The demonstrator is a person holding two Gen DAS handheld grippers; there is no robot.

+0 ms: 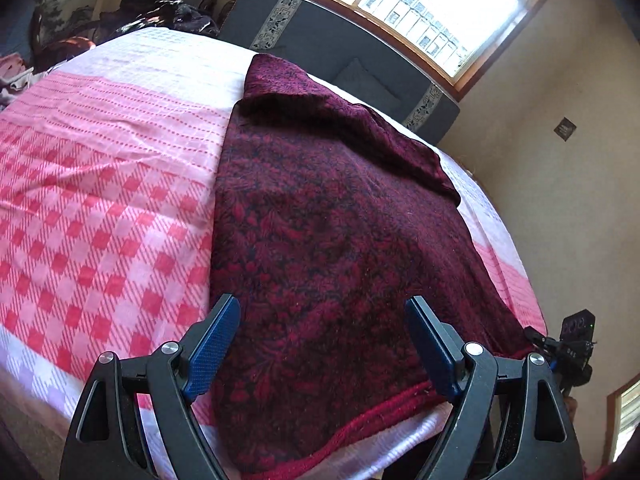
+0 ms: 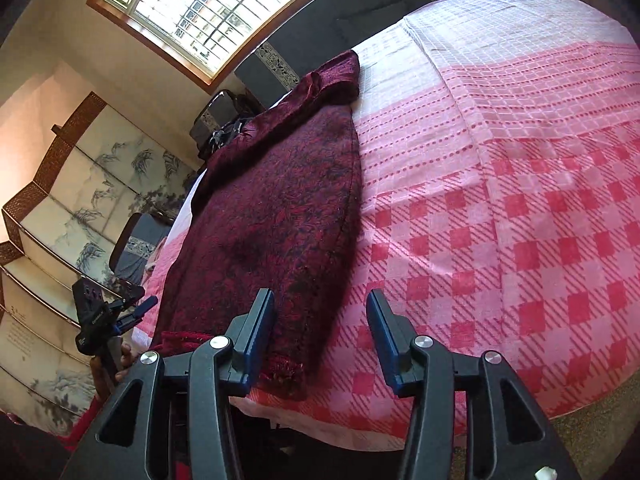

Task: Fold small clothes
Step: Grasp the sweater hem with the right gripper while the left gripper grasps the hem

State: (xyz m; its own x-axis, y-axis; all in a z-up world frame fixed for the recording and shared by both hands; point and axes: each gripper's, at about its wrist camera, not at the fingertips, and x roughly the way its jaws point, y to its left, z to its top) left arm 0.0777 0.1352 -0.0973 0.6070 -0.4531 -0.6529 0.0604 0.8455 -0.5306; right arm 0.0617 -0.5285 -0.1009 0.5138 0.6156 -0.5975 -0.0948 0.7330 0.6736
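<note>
**Both grippers released over the maroon garment**

Your left gripper (image 1: 322, 322) hung with its jaws spread wide above the near hem of the maroon garment (image 1: 320, 220), gripping nothing. Your right gripper (image 2: 320, 318) was likewise released, by the garment's near corner. The garment lay flat on the pink checked bedspread (image 1: 100, 208), its far end folded over. No writing was legible.

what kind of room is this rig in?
Likely a bedroom or home sitting room. A maroon garment lies on a bed-like surface under a pink checked cover; behind it are a wood-framed window, dark cushioned seating and a painted folding screen.
</note>
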